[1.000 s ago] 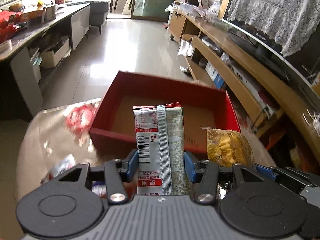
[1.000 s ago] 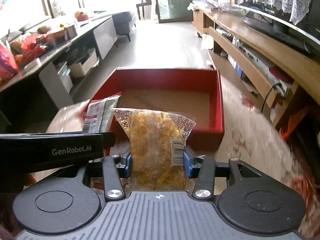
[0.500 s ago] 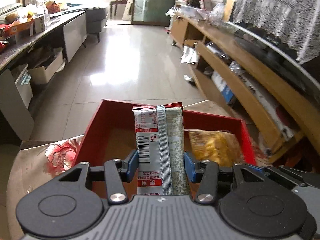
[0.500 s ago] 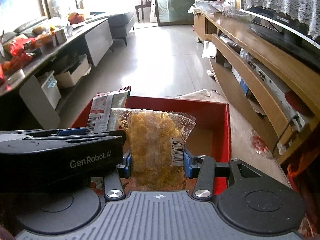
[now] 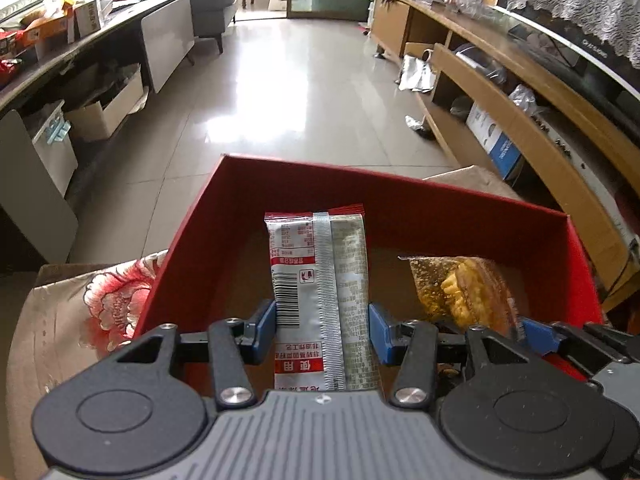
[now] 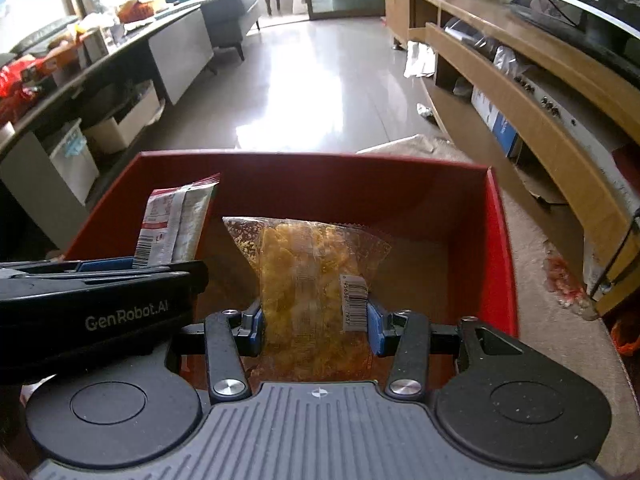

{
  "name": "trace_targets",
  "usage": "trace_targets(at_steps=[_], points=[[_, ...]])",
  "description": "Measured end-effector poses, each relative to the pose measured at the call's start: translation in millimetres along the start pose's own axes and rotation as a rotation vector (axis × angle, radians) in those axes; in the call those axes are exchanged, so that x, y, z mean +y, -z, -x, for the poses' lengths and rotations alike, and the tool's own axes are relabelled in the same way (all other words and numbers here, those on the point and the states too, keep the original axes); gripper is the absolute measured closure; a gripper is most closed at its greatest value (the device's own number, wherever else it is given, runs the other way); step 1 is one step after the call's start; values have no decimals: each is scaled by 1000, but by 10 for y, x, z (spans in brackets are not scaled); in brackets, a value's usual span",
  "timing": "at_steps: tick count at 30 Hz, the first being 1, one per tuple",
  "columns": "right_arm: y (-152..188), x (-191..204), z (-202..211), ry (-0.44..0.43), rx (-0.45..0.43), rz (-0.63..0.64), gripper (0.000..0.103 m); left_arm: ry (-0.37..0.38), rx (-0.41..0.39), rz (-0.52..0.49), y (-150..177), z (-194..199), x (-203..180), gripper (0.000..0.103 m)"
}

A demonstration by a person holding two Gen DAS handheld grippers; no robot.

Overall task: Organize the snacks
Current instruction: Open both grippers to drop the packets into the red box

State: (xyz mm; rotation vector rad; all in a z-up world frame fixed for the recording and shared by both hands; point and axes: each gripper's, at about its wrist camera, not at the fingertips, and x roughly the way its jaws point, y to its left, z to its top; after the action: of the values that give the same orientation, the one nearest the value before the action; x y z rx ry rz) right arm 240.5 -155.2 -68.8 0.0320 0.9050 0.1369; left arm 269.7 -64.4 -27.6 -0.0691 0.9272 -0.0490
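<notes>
My left gripper (image 5: 322, 330) is shut on a silver and red snack packet (image 5: 320, 280) and holds it upright over the near part of the red box (image 5: 280, 176). My right gripper (image 6: 315, 330) is shut on a clear bag of yellow snacks (image 6: 312, 280), also over the red box (image 6: 320, 160). The two grippers are side by side, left one to the left. The yellow bag (image 5: 460, 288) shows in the left wrist view, and the silver packet (image 6: 172, 224) in the right wrist view. The box floor looks brown and bare.
The box stands on a table with a floral cloth (image 5: 108, 300). Beyond lie a shiny tiled floor (image 5: 280, 92), a long wooden shelf unit (image 5: 520, 120) on the right and a cluttered counter (image 5: 60, 40) on the left.
Both grippers have moved forward with their packets, from before the box's near wall to over its inside. The box now fills the lower view.
</notes>
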Motion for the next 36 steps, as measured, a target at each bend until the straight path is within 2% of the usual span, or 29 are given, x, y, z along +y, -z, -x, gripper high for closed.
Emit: trace_targets(at_steps=[7, 10, 16, 22, 28, 36], points=[[-3, 28, -36, 16, 0, 29, 40, -25, 1, -6, 8, -9, 38, 49], [3, 18, -33, 44, -6, 34, 38, -18, 0, 13, -17, 19, 72, 46], [-36, -22, 43, 45, -37, 21, 30, -3, -16, 42, -53, 162, 130, 42], [-58, -70, 178, 63, -69, 15, 29, 15, -16, 68, -21, 360, 201, 40], [-86, -170, 424, 52, -109, -45, 29, 35, -7, 72, 122, 557, 228, 39], [22, -76, 626, 80, -99, 4, 29, 55, 13, 113, 375, 819, 381, 39]])
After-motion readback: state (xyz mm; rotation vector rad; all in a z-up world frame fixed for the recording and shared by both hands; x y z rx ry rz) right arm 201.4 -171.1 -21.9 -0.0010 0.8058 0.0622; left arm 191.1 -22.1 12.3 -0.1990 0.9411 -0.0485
